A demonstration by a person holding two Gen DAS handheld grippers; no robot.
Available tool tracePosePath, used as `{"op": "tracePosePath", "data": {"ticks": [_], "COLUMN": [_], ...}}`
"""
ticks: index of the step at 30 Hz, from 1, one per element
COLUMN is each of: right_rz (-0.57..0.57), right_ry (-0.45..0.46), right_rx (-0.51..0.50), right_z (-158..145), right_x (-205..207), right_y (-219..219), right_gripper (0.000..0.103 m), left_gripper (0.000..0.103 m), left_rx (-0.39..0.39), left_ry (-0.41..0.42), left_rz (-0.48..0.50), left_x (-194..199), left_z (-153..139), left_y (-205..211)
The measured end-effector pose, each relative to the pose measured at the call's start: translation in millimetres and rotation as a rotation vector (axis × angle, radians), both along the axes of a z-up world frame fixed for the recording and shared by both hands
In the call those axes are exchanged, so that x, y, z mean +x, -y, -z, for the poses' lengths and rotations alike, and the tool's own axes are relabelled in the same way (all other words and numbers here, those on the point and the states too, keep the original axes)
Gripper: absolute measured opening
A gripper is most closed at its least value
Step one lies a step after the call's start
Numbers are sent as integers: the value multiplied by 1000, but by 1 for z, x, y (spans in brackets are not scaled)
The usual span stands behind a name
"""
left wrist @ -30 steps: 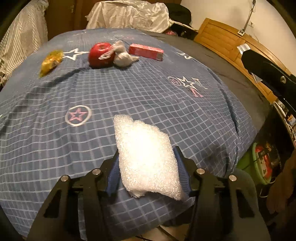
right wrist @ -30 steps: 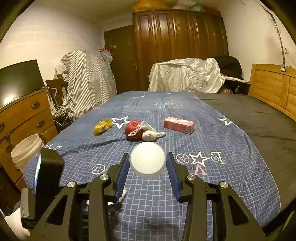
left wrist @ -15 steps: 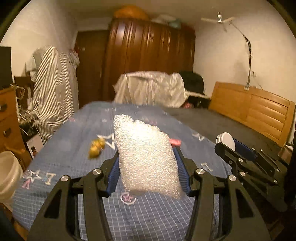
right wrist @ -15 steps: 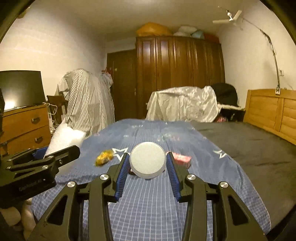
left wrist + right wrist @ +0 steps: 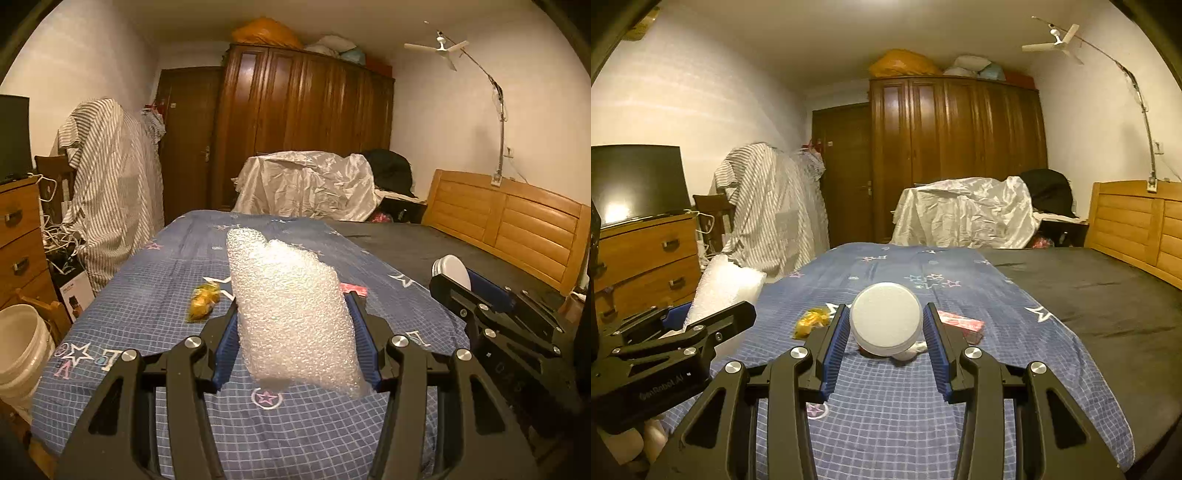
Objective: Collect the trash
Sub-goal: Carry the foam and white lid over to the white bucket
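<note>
My left gripper (image 5: 293, 308) is shut on a white wad of bubble wrap (image 5: 291, 332), held up above the blue checked bed cover (image 5: 295, 424). Between the blue pads of my right gripper (image 5: 886, 317) sits a white round lid-like disc (image 5: 886, 319), gripped at its edges. Each gripper shows in the other's view: the right gripper (image 5: 465, 284) at the right, the left gripper (image 5: 713, 321) at the left. On the bed beyond lie a yellow wrapper (image 5: 810, 321), a pink-red box (image 5: 962, 323) and a white crumpled tissue (image 5: 910, 354). The disc hides what lies behind it.
A white bucket (image 5: 18, 350) stands on the floor left of the bed beside a wooden dresser (image 5: 646, 258). A striped cloth (image 5: 110, 177) drapes a chair. The wooden headboard (image 5: 517, 229) runs along the right, with a dark sheet (image 5: 1089, 288) before it.
Both grippers rose off the bed and tipped upward, so the views swung from the cover to the room. Bubble wrap and disc stayed gripped. In the last half second little moved.
</note>
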State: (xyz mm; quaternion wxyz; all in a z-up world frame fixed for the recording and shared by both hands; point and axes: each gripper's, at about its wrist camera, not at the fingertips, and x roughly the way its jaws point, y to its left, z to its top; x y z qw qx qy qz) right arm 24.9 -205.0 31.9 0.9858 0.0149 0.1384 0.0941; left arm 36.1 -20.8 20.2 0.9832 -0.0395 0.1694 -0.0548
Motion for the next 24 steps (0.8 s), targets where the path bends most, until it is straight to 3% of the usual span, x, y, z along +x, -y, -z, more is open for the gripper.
{"op": "tracePosePath", "data": {"ticks": [9, 15, 24], "right_rz": [-139, -281, -511], "right_ry": [-3, -18, -90], "right_rx": [13, 19, 10], "right_z": [-24, -43, -63], "right_x": [27, 51, 89], "right_y": [-51, -120, -259], "right_gripper": [42, 42, 42], "left_gripper": [52, 52, 52], "left_rx": [10, 15, 1], "left_ry": [14, 16, -21], "left_rz": [-130, -254, -432], "left_x": [-4, -7, -21], "left_z": [-12, -26, -38], "left_y": [-60, -121, -220]}}
